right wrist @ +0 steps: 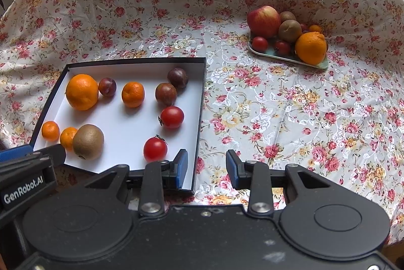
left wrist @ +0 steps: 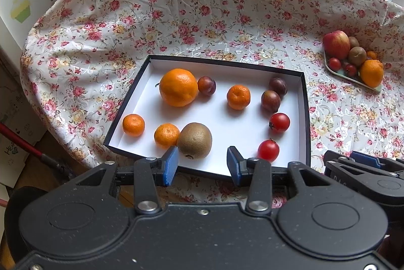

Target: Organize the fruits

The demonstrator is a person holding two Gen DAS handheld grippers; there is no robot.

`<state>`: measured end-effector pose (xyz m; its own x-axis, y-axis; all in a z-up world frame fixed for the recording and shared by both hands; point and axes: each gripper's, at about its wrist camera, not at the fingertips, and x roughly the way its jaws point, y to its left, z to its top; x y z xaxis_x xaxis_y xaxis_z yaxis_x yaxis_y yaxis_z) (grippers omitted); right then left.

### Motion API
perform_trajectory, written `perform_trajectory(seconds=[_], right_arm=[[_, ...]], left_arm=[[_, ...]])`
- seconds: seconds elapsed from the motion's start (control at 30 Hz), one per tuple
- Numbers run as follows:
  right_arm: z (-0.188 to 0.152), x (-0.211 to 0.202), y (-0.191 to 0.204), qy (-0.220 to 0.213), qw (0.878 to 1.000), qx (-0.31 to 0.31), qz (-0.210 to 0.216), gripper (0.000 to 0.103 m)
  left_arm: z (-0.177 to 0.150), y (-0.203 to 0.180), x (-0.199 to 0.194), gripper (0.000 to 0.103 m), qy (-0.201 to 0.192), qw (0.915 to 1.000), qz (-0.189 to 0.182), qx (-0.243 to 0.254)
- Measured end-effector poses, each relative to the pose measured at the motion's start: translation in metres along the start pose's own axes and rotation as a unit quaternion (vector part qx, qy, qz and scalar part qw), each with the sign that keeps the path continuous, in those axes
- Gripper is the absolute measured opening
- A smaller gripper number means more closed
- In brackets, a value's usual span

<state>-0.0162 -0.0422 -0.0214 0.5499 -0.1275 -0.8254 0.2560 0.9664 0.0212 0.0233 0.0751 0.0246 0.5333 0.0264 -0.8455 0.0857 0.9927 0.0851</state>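
Left tongs (left wrist: pixel 202 164) hang over the near edge of the box (left wrist: pixel 304 118), blue pads spread wide, nothing between them. Inside the box, starting at the left wall: a small mandarin (left wrist: pixel 133 125), then a second mandarin (left wrist: pixel 166 135) touching the kiwi (left wrist: pixel 195 140) near the front. Behind them sits the big orange (left wrist: pixel 178 87), with a plum (left wrist: pixel 206 85) just beside it on its right. Middle of the box, a third mandarin (left wrist: pixel 238 97) stands alone. Over to the right wall, two more plums (left wrist: pixel 274 94) touch at the back, one tomato (left wrist: pixel 279 122) lies below them, and a second tomato (left wrist: pixel 268 150) lies at the front, close to the left tongs' right pad.

Moving right, the right tongs (right wrist: pixel 207 169) are spread as well and empty, straddling the box's near right corner: left pad over the white floor, right pad over the floral cloth (right wrist: pixel 277 106) that covers the tabletop. Well apart at the far right, a tray (right wrist: pixel 277 55) carries a heap: an apple (right wrist: pixel 263 21) at the back left, two kiwis (right wrist: pixel 289 30) beside it, small tomatoes (right wrist: pixel 259 44) in front, an orange (right wrist: pixel 311 48) at the near right corner.
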Motion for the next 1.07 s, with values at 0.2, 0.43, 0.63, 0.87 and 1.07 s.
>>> perform_trajectory(seconds=[0.2,0.43,0.63,0.87,1.07], right_arm=[[0.0001,0.0004,0.0001,0.001,1.000,-0.001,0.002,0.037],[-0.0002,0.0007,0.0005,0.002,1.000,-0.002,0.003,0.037],[-0.0003,0.0019,0.0003,0.005,1.000,-0.003,0.003,0.037],[-0.0001,0.0028,0.0005,0.006,1.000,-0.003,0.004,0.037],[-0.0003,0.0043,0.0004,0.008,1.000,-0.001,0.003,0.037]], left_arm=[[-0.0002,-0.0006,0.0007,0.050,0.001,1.0000,0.000,0.002],[0.0000,-0.0012,0.0008,0.050,0.002,1.0000,0.001,0.004],[0.0006,-0.0010,0.0019,0.050,0.006,1.0000,0.001,0.006],[-0.0005,-0.0028,0.0017,0.051,0.006,0.9999,0.002,0.015],[-0.0005,-0.0041,0.0026,0.051,0.009,0.9998,0.003,0.019]])
